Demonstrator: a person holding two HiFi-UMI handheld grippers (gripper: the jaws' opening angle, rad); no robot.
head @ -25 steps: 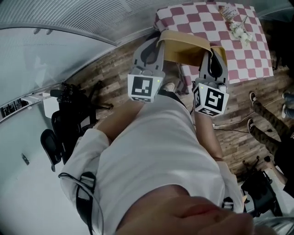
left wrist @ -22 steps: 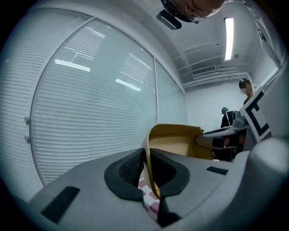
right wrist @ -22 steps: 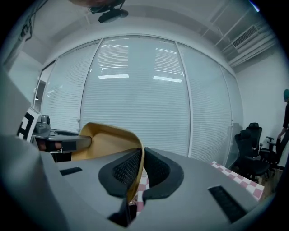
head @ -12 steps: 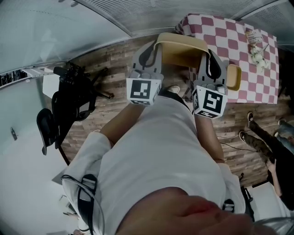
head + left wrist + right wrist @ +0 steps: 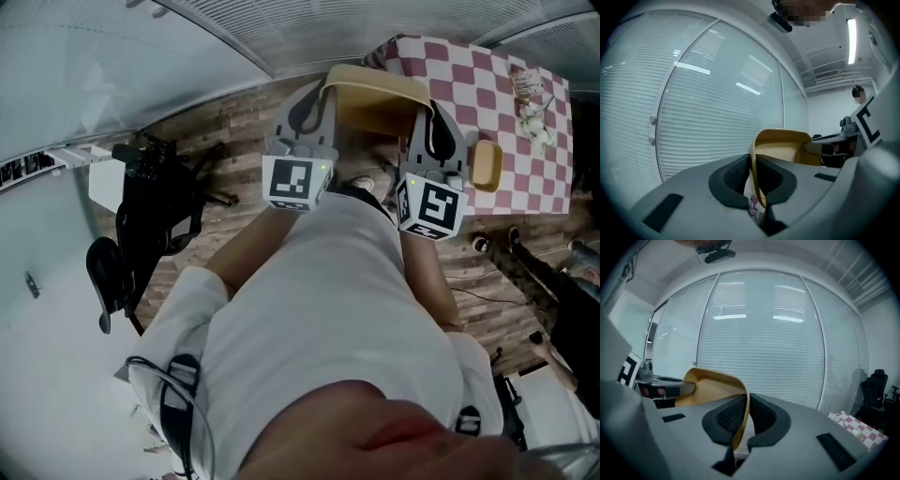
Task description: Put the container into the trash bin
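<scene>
A tan, shallow container (image 5: pixel 375 98) hangs in the air in front of the person, held by its two side walls. My left gripper (image 5: pixel 317 105) is shut on its left wall and my right gripper (image 5: pixel 429 127) on its right wall. In the left gripper view the dark pads pinch the thin tan wall (image 5: pixel 757 180), and the container's hollow (image 5: pixel 785 147) opens ahead. In the right gripper view the container (image 5: pixel 710 387) curves off to the left of my right gripper (image 5: pixel 742 420). No trash bin shows in any view.
A red-and-white checked table (image 5: pixel 469 84) stands at the upper right with a small tan piece (image 5: pixel 486 164) and flowers (image 5: pixel 536 117) on it. A black chair and tripod (image 5: pixel 155 211) stand at the left. Window blinds (image 5: pixel 722 103) fill the wall ahead.
The person has turned with the container, and the checked table has slid toward the right of the head view. Both grippers keep their hold on the container.
</scene>
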